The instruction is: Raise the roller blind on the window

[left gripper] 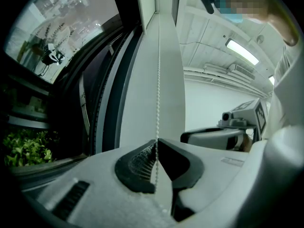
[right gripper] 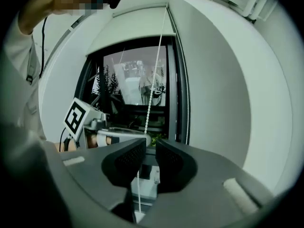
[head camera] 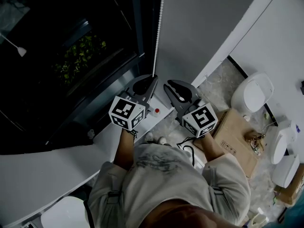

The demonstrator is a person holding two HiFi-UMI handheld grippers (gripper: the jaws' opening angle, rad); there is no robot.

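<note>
Roller blind chain [left gripper: 157,94] is sitting pinched between the jaws of my left gripper [left gripper: 156,144]; my right gripper [right gripper: 151,144] is standing with jaws narrowly apart around a strand, unclamped. Above, the blind [right gripper: 128,30] is covering the window's [right gripper: 137,80] top. Letting go left before right is clamping risks beads running back.

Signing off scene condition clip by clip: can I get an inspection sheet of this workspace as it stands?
Surface: white window sill, bare where visible.
Job's things: bead chain hangs beside the dark window; a pale panel, likely the roller blind, covers only the window's top.
Clutter: cardboard box and white rounded objects on the floor.
Grippers: left gripper shut on the bead chain; right gripper open, chain loose between its jaws.
Cables: black cable at the person's front.
Surroundings: green plants beyond the glass.
</note>
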